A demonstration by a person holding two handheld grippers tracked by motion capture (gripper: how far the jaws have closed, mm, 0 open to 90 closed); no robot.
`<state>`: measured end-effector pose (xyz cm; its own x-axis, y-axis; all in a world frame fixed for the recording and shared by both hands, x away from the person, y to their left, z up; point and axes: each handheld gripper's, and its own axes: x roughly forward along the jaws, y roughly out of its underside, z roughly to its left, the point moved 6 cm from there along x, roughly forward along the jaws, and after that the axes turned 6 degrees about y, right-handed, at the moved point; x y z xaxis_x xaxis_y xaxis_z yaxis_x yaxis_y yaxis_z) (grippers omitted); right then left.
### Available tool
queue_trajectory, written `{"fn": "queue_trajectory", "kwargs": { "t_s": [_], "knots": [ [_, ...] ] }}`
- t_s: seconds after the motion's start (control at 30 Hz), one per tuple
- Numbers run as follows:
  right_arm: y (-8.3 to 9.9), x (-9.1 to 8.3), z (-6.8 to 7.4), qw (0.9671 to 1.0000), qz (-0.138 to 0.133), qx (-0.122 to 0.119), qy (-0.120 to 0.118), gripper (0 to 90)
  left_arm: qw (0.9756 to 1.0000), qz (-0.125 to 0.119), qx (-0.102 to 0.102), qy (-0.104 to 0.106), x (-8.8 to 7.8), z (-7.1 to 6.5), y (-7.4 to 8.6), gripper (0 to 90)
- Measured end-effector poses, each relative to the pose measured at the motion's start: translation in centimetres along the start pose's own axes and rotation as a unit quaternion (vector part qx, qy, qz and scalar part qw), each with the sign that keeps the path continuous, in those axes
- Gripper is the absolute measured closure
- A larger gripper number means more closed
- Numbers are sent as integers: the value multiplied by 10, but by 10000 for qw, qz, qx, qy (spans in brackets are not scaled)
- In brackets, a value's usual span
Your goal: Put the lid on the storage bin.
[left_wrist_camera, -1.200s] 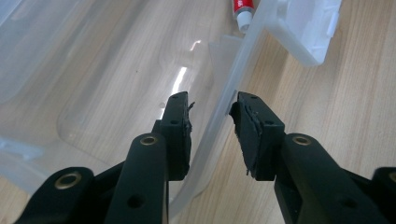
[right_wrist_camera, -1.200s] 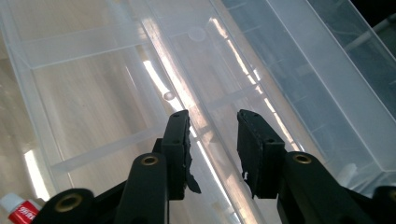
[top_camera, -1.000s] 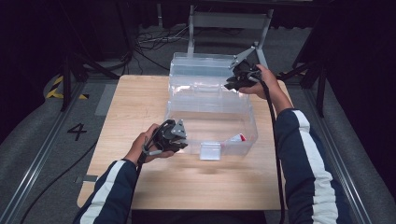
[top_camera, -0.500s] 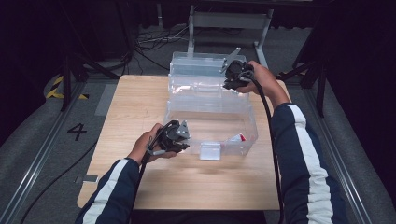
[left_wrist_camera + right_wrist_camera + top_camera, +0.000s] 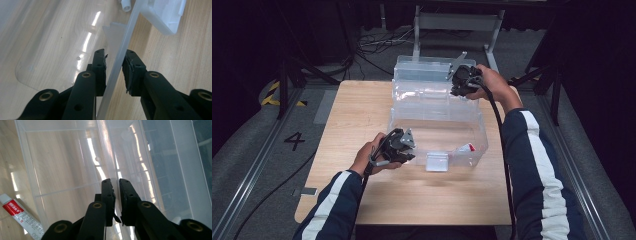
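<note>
A clear plastic box (image 5: 482, 126) stands on the wooden table (image 5: 357, 105), its lid (image 5: 422, 70) raised at the back. Inside, at the front right, lies a white tube with a red label (image 5: 466, 148), which my right gripper view shows at lower left as the tube (image 5: 20, 216). My left gripper (image 5: 411, 149) is at the box's front left, where the left gripper (image 5: 115, 58) is shut on the front wall (image 5: 117, 62). My right gripper (image 5: 457, 90) is at the lid's top right. The right gripper (image 5: 115, 183) has just been closing, with the lid's edge between its jaws.
A white latch (image 5: 436, 161) hangs on the box's front wall. Behind the table stand a metal frame (image 5: 459, 22) and loose cables (image 5: 372, 47) on the floor. Rails run along both sides of the table.
My right gripper has shifted a little to the left along the lid's top and turned. The left gripper and the box have stayed put.
</note>
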<state>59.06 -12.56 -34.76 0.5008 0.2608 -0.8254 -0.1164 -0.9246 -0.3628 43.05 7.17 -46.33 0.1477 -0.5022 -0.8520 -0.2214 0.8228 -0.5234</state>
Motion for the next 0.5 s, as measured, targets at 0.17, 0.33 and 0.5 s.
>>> {"fn": "queue_trajectory", "kwargs": {
  "t_s": [0.17, 0.33, 0.5],
  "knots": [
    [-2, -1, 2, 9999, 114, -13, 71, 842, 10000, 7, -8, 7, 0, 0, 0, 730],
    [-3, -1, 4, 9998, 139, 1, 121, 842, 10000, 19, 11, 25, 0, 1, -1, 733],
    [-2, -4, 7, 9998, 18, 38, 210, 852, 10000, 46, 0, 19, 0, 0, -1, 731]
  ]
}}
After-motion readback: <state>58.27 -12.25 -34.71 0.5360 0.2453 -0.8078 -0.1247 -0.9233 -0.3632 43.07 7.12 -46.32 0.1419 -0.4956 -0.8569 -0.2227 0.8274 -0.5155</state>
